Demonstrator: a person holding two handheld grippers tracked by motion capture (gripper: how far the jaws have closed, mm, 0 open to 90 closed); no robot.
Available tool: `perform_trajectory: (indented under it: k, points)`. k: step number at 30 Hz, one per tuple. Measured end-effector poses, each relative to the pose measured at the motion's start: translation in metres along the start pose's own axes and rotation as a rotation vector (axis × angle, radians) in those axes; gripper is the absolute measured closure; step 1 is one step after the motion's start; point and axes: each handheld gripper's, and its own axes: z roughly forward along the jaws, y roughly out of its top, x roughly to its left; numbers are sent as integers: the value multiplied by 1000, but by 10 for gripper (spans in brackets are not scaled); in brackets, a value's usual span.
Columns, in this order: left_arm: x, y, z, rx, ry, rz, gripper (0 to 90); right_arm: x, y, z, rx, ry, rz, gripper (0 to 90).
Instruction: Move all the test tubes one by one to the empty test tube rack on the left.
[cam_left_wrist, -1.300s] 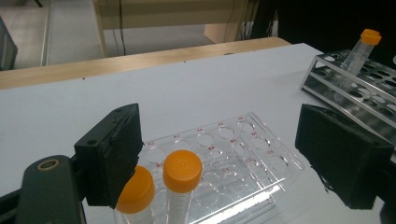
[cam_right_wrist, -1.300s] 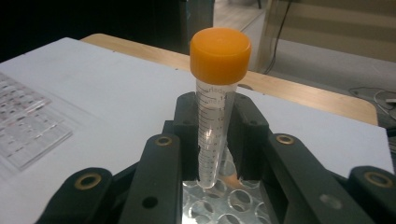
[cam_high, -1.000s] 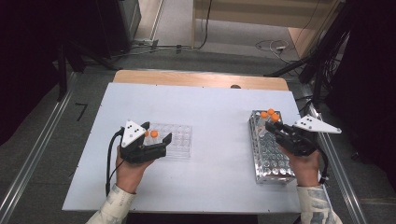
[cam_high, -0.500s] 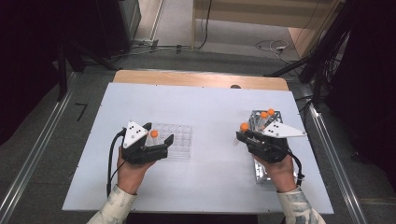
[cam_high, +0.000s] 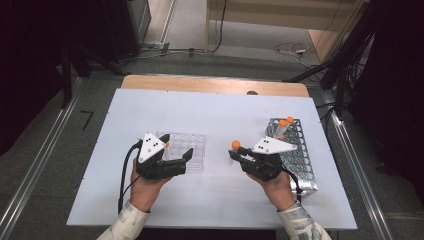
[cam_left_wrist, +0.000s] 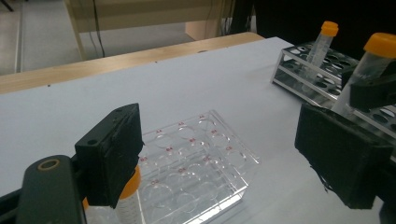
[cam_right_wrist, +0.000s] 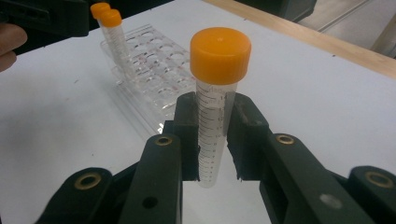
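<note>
Even overhead light falls on the white table (cam_high: 210, 115), which reads bright while the floor and room edges sink into near black in the high view. Shadows under the hands are soft and faint; the clear rack (cam_left_wrist: 196, 163) catches small glints. In the gripper views the near black jaws are slightly soft and grainy, and the tube (cam_right_wrist: 215, 107) is sharp with readable marks.

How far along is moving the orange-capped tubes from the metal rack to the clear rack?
Done: at least one orange-capped tube stands in the clear rack, which the left gripper brackets with open jaws. In hand: the right gripper is shut on a tube, held upright between the two racks. Left: seating it, then the two tubes in the metal rack.
</note>
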Motion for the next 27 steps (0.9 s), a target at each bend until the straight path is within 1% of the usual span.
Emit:
perform_trajectory:
  k: [3,5,12,14,19,21,23,25,27]
  points:
    - [-4,0,1,-3,-20,-4,159,4,-1,4,9,6,-16,724]
    - [-7,0,1,-3,-34,2,162,7,-1,5,11,9,-15,724]
    - [-20,1,2,-6,-83,16,173,16,-2,11,26,30,-40,725]
    - [-24,1,3,-2,-100,26,185,18,-2,13,30,35,-49,724]
    - [-37,-3,7,20,-159,51,249,28,-5,22,51,53,-63,724]
    - [-41,-4,9,28,-174,58,264,33,-7,26,58,58,-78,724]
    - [-44,-5,10,25,-191,61,287,37,-8,30,58,67,-87,724]
    - [-46,-6,12,31,-208,66,321,41,-8,33,63,76,-92,724]
    - [-48,-8,14,36,-216,68,367,44,-9,35,75,88,-101,724]
